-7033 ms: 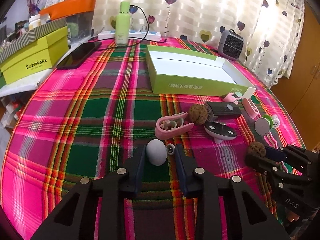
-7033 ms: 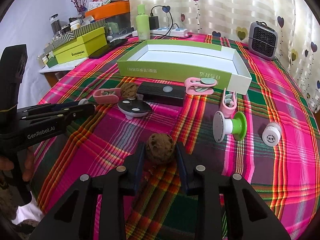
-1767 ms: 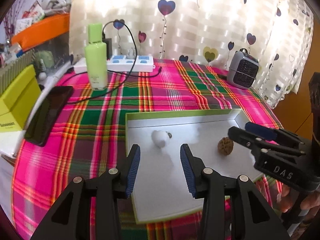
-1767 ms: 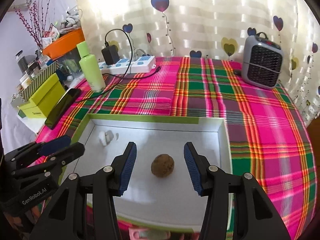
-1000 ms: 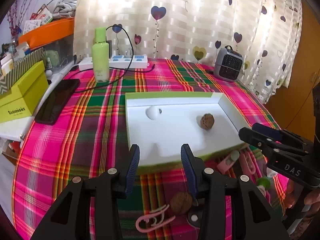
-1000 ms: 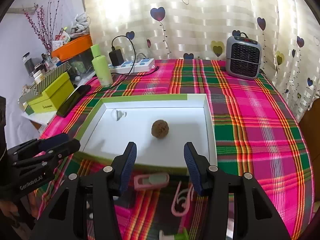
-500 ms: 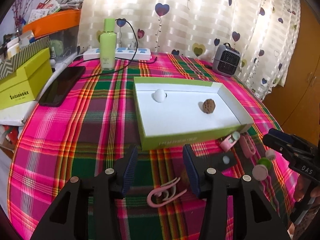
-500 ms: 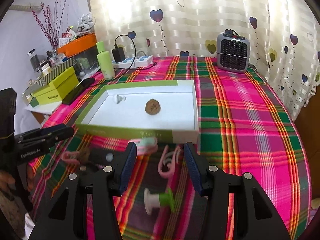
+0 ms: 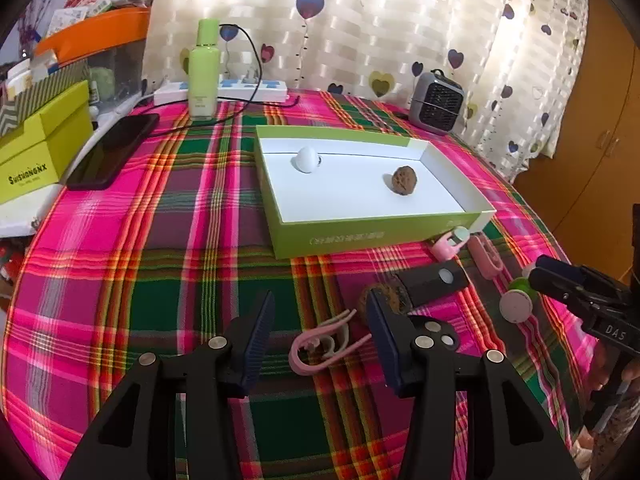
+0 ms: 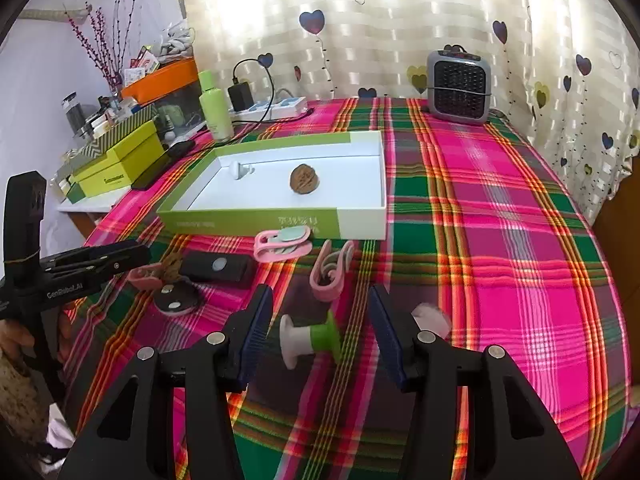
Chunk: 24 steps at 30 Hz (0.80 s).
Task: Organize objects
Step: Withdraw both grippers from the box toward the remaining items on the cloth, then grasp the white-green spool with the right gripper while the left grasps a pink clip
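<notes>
Left gripper (image 9: 318,334): jaws spread wide, nothing between the pads, poised low over a pink clip (image 9: 320,346) that lies on the plaid tablecloth (image 9: 160,272) in the gap between its fingers. Right gripper (image 10: 320,330): jaws likewise spread, empty, with a green-and-white spool (image 10: 310,340) lying on its side on the cloth between the fingers, touching neither pad. Green tray (image 10: 256,222), white inside, sits mid-table and holds two items well apart: a white ball-shaped piece (image 9: 307,159) near the far left corner and a walnut (image 9: 404,181) toward the right side. Outside the tray, on the cloth in front of its near wall: a second walnut (image 9: 380,300) partly hidden behind the left gripper's right finger, touching or just beside a black rectangular case (image 9: 434,282); a pink clip with a pale green pad (image 10: 282,245) just in front of the tray wall; a pink curled clip (image 10: 330,270) near it; a dark round disc with white dots (image 10: 176,300); a small white item (image 10: 432,318) beside the right gripper's right finger, blurred, possibly a cap. Background stock: green bottle (image 9: 204,70) upright at the far edge, power strip (image 9: 240,90) beside it, black phone (image 9: 114,150) at the left edge, lime-green box (image 9: 40,140) off the table to the left, small grey heater (image 10: 458,86) at the far right by the curtain.
</notes>
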Available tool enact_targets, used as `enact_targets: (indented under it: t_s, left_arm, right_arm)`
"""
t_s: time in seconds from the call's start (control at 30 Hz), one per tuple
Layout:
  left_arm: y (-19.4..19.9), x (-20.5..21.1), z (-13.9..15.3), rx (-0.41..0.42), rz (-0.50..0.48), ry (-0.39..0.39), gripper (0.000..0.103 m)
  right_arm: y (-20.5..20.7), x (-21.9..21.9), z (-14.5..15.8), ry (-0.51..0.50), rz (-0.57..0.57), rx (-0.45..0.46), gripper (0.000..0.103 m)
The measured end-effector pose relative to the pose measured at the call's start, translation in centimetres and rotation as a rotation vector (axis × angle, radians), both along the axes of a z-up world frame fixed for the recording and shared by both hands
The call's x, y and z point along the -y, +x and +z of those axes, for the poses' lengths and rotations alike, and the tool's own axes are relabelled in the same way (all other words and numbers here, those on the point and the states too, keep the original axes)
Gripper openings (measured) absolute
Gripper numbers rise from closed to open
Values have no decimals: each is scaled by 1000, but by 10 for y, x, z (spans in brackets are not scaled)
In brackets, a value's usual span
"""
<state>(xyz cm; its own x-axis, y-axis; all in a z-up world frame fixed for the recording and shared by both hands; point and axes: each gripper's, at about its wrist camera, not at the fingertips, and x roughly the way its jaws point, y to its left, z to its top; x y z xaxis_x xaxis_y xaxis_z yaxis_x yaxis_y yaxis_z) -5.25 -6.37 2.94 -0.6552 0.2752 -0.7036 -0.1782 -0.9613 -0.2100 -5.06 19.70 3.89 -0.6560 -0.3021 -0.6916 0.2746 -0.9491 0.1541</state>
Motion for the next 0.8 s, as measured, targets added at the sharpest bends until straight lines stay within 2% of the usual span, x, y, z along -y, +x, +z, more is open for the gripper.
enact_targets:
  t_s: [0.13,0.8]
  left_arm:
    - [3,0,-2,-2,-20,-3,51]
    - [6,-15,-16,42,-88,-56,52]
  right_arm:
    - [4,4,-5,6,18,9,50]
    - [0,15,-28,114,4,77,51]
